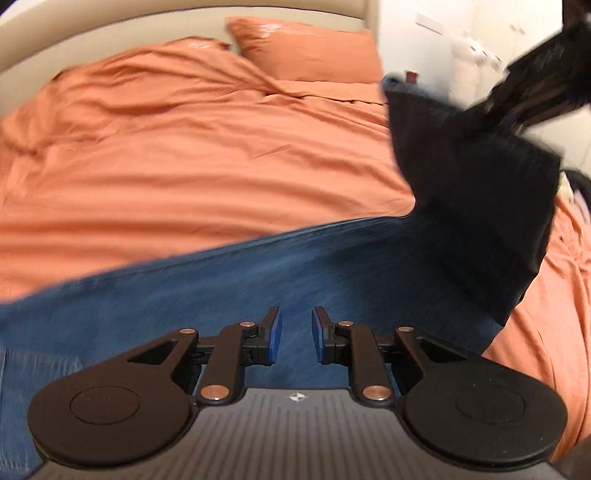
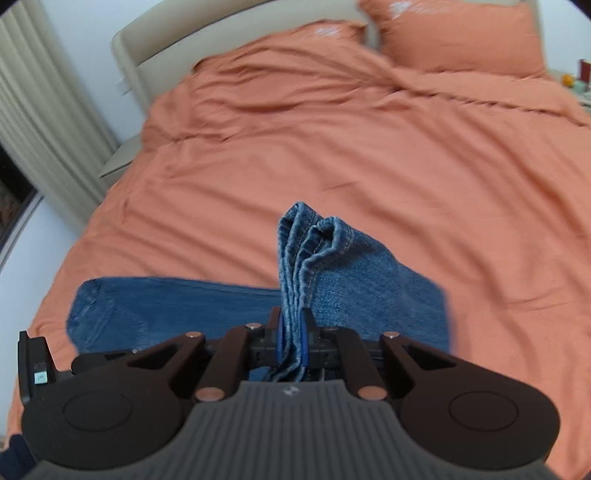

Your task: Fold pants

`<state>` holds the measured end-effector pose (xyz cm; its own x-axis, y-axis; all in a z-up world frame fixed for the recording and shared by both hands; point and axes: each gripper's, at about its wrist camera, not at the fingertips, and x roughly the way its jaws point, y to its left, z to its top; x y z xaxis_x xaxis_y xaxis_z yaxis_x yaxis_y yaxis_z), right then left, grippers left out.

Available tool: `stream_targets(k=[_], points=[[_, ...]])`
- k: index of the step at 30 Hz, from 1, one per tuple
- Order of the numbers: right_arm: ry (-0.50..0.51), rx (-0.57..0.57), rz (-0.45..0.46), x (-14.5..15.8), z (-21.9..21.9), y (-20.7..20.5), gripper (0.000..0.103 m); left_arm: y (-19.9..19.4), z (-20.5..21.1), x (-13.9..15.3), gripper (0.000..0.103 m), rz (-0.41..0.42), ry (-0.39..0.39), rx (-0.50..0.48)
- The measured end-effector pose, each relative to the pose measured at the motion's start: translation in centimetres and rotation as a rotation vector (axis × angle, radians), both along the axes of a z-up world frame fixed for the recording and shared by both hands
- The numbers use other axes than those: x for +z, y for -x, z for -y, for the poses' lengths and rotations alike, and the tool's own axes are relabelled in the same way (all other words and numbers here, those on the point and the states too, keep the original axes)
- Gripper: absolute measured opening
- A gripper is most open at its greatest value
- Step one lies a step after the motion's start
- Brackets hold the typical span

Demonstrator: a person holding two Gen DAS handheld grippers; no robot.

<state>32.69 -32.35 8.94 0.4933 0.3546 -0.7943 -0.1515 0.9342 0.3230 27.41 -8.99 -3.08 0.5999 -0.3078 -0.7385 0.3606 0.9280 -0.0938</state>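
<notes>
Blue jeans [image 1: 229,295] lie across the orange bed. In the left wrist view my left gripper [image 1: 296,334] is open and empty, just above the denim. At the upper right the lifted leg end [image 1: 476,206] hangs dark and blurred from my right gripper [image 1: 535,85]. In the right wrist view my right gripper [image 2: 292,330] is shut on the bunched leg hems [image 2: 314,251], held up above the bed. The rest of the jeans [image 2: 166,306] lies flat below and to the left.
The orange duvet [image 2: 351,147] covers the bed, with orange pillows [image 2: 461,33] at a beige headboard [image 2: 155,40]. A curtain [image 2: 40,110] hangs left. A bedside table with small items [image 2: 580,77] is far right.
</notes>
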Motion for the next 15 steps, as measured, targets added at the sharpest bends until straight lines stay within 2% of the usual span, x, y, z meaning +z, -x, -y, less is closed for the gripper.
stream_targets(k=[4,8,13,15], points=[[-0.032,0.046,-0.070,-4.6,-6.5,-0.9,0.004,0.3,-3.2,-0.7,0.023,-0.025,0.056,0.053],[-0.024,0.052,-0.163,-10.7,-11.1,-1.2,0.004,0.1,-5.5,-0.6,0.023,-0.041,0.102,0.100],[0.007,0.026,-0.245,-16.5,-13.6,-0.5,0.005,-0.5,-6.6,-1.4,0.023,-0.056,0.119,0.113],[0.008,0.010,-0.252,-17.6,-13.7,-0.4,0.012,-0.8,-7.1,-1.9,0.023,-0.077,0.136,0.122]])
